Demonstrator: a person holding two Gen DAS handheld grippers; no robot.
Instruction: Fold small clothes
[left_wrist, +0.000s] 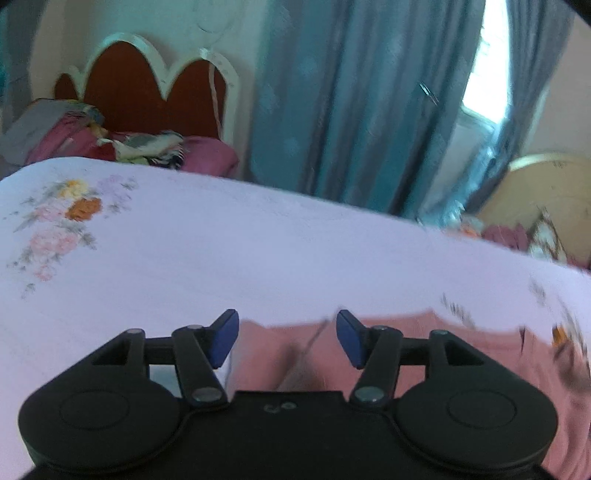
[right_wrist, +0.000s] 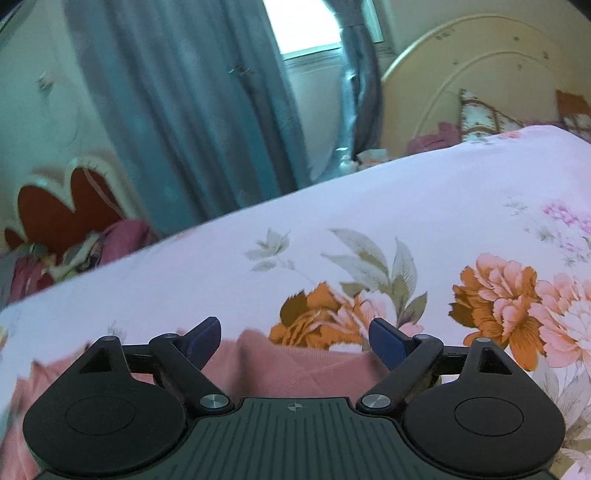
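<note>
Your left gripper (left_wrist: 287, 338) sat at the bottom centre of its frame with its blue pads (left_wrist: 225, 338) apart and nothing pinched between them. The pink cloth (left_wrist: 424, 354) lay under and ahead of it, filling the lower right of the frame, its far edge running across just beyond the fingertips. Whether the pads touched the cloth, you could not tell from the blur.

Your right gripper (right_wrist: 294, 341) stood wide, one pad low left of centre, the other (right_wrist: 386, 343) low right of centre, with nothing clamped. The same cloth (right_wrist: 295, 365) showed between and below the fingers and ran off to the lower left corner; its far edge lay just past the tips.

The cloth rested on a pale sheet (right_wrist: 369, 206) printed with orange and pink flowers (right_wrist: 495, 295), which filled the middle of both frames. Beyond the sheet hung blue curtains (left_wrist: 351, 103), top centre, with a bright window (right_wrist: 299, 26) between them. A scalloped red headboard (left_wrist: 147, 88) stood at upper left in the left view, with a heap of clothes (left_wrist: 110, 144) below it. A cream headboard (right_wrist: 480, 74) showed at upper right in the right view.
</note>
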